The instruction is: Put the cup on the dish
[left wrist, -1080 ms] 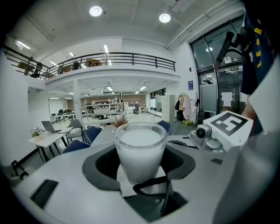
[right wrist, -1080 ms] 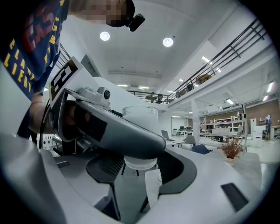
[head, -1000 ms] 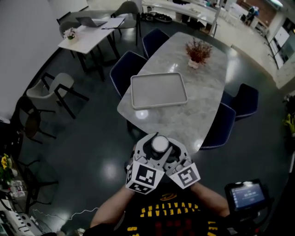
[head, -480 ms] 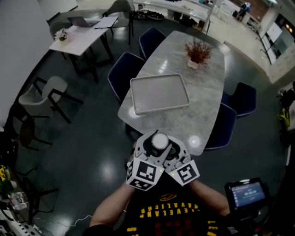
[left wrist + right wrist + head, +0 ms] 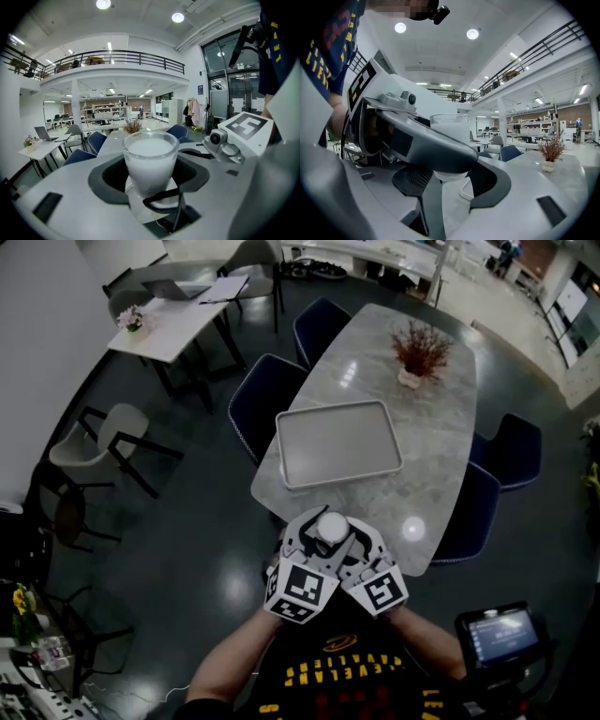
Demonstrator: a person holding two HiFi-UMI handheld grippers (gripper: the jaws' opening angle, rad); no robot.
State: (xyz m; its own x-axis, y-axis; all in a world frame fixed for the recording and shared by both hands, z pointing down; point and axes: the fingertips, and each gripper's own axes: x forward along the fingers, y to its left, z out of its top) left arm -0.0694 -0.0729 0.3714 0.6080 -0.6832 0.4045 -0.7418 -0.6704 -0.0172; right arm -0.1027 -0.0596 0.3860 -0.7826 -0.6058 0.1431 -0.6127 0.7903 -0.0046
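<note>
Nearer the table (image 5: 433, 457) edge now — left gripper (image 5: 312, 532) and right gripper (image 5: 351, 538) clamp the cup (image 5: 330, 524), tray (image 5: 337, 442) just beyond.

The head camera looked steeply down from above and behind both grippers. It was far enough back to take in the left gripper (image 5: 309, 531), the right gripper (image 5: 354, 538) and the table (image 5: 431, 456) ahead of them. The left gripper's camera sat close behind its jaws and faced level along them, with the cup (image 5: 150, 157) just in front and the right gripper at its right. The right gripper's camera sat equally close, and the left gripper crossed its left half. All three views shared the cup and, beyond the jaws, the plant (image 5: 420, 343).
</note>
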